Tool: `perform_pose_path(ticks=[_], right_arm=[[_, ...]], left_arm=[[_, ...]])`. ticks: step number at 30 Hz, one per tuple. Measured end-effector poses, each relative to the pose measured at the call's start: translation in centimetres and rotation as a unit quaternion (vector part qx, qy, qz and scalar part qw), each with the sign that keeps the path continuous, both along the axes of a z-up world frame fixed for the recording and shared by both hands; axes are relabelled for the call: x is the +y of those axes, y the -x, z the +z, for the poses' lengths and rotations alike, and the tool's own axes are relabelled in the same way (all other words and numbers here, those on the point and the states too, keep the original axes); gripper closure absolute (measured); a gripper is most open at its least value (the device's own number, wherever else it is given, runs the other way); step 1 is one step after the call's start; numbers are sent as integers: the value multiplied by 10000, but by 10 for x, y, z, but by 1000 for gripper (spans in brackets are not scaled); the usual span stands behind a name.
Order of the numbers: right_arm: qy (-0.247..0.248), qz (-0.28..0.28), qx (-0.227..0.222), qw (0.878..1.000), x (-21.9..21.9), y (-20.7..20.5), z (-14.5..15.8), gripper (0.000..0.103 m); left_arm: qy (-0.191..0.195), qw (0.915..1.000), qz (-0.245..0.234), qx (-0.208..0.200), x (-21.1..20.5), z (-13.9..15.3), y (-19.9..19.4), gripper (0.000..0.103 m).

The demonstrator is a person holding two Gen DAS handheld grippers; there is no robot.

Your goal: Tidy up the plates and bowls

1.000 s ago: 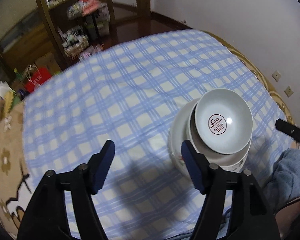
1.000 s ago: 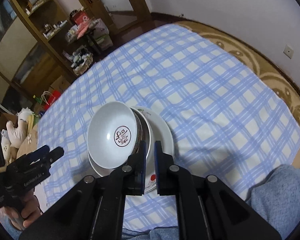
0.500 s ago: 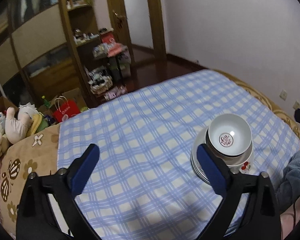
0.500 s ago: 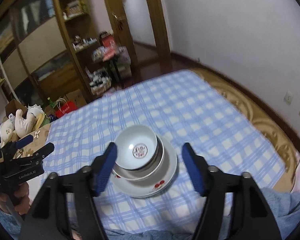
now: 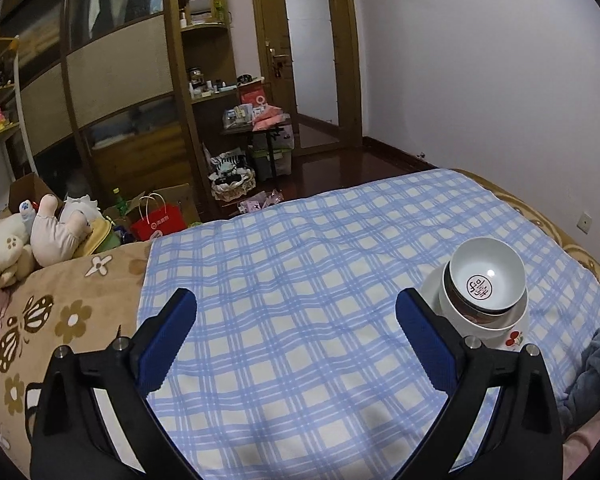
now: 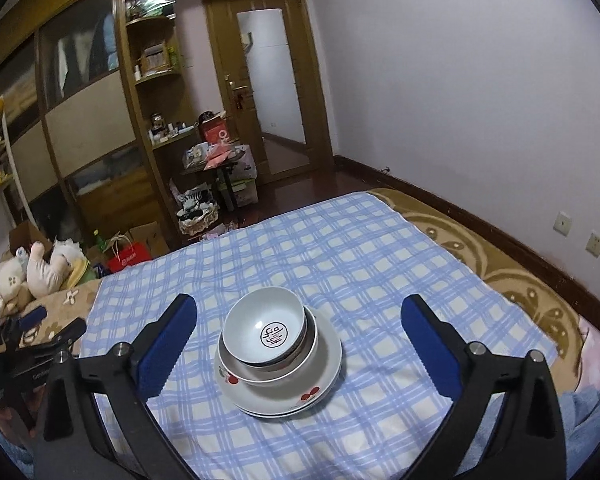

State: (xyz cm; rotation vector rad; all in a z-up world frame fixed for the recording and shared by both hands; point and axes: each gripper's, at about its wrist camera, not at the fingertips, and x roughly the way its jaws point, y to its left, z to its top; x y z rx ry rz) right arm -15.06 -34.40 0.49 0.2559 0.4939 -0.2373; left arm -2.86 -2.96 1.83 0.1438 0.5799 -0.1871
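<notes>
Left hand-held gripper (image 5: 296, 312) wide, empty; right hand-held gripper (image 6: 298, 318) opening, empty, stacked bowls (image 6: 264, 336) beyond

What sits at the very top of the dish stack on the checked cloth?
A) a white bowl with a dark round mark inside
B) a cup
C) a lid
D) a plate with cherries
A: the top bowl, white with a dark round mark on its bottom, nests in other bowls, with the cherry-printed plates underneath on the cloth.
</notes>
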Motion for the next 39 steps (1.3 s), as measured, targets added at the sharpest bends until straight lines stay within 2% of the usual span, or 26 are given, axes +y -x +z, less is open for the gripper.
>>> perform_pose_path(ticks=[7,14,23,39], right_arm=[[306,-195,-197,9991,7,2,-8,0],[409,-231,-154,9988,7,0,-10,0],[504,-201,29,9985,13,-7,-17,0],[565,-205,67,9982,16,-8,-19,0]], left_arm=[[-178,9996,42,-198,0,-2,5,4],[-59,9991,287,-303,8,-2,4,5],[-116,9992,299,-255,9,-6,0,4],[-125,9992,305,-205,11,-9,1,4]])
